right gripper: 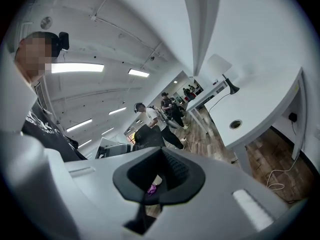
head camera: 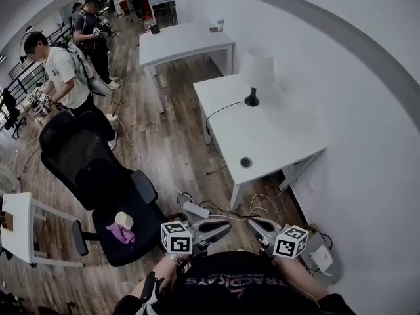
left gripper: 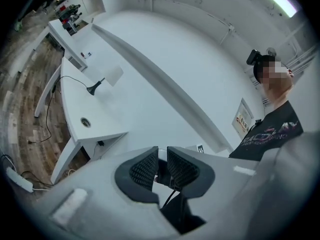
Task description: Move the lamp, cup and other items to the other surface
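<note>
Well ahead of left claw (head camera: 222, 227), lamp (head camera: 256, 71)

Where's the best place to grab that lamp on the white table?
Probably the thin neck just above the black base of the lamp, coming in level from the side. The shade looks too wide for jaws, and the lamp stands upright. Mind the cord.

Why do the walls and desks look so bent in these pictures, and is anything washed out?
Head view: the wide lens bows the wall into an arc, and the white lamp fades against the white desk and wall. Left gripper view: the desk curves too, with black corners round the picture. Right gripper view: the ceiling lights glare brightly.
</note>
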`<state>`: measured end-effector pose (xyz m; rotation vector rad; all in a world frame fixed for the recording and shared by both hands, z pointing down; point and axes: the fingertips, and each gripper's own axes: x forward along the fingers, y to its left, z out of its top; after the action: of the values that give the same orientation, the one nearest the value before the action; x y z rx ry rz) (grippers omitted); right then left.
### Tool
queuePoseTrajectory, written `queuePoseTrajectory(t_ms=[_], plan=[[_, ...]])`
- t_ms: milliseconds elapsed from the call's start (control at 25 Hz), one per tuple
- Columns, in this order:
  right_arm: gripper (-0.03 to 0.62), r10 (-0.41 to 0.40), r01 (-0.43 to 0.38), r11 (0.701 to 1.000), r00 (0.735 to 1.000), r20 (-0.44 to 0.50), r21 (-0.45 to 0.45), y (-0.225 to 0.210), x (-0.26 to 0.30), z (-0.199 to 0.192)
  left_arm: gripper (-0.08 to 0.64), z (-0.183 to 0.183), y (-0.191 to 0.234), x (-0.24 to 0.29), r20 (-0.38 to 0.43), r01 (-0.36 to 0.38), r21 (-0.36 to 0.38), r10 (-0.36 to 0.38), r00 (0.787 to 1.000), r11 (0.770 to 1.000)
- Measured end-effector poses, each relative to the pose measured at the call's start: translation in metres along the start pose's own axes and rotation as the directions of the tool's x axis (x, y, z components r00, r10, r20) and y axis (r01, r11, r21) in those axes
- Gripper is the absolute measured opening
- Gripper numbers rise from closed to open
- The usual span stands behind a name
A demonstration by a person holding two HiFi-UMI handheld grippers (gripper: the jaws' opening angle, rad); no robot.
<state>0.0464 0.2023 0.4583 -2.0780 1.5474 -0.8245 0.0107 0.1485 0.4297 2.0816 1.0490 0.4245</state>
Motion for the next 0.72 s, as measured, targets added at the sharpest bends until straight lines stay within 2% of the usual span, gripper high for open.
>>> queuePoseTrajectory(t_ms=[80,200,440,720], plan=[[0.000,0.004,-0.004,1.000,1.000,-0.005,-0.004,0.000,0.004,0.000,0.058,0.006,0.001,-0.003,0.012,-0.009,0.011,0.009,1.000,1.000],[0.000,0.010,-0.010,1.000,1.000,-0.021,-0.009,0.005,0.007,-0.006,0.058,-0.001,0.000,-0.005,-0.010,-0.013,0.015,0.013,1.000,1.000],[0.000,0.010,-0.010,1.000,0.999,-0.030,0.017,0.001,0.012,-0.012,0.057,-0.001,0.007,-0.009,0.003,-0.018,-0.028,0.018,1.000,0.999],[0.000,0.010,-0.009,1.000,0.999,-0.037,0.028,0.001,0.019,-0.015,0.048,-0.003,0.010,-0.013,-0.023,-0.021,-0.028,0.020,1.000,0.999]])
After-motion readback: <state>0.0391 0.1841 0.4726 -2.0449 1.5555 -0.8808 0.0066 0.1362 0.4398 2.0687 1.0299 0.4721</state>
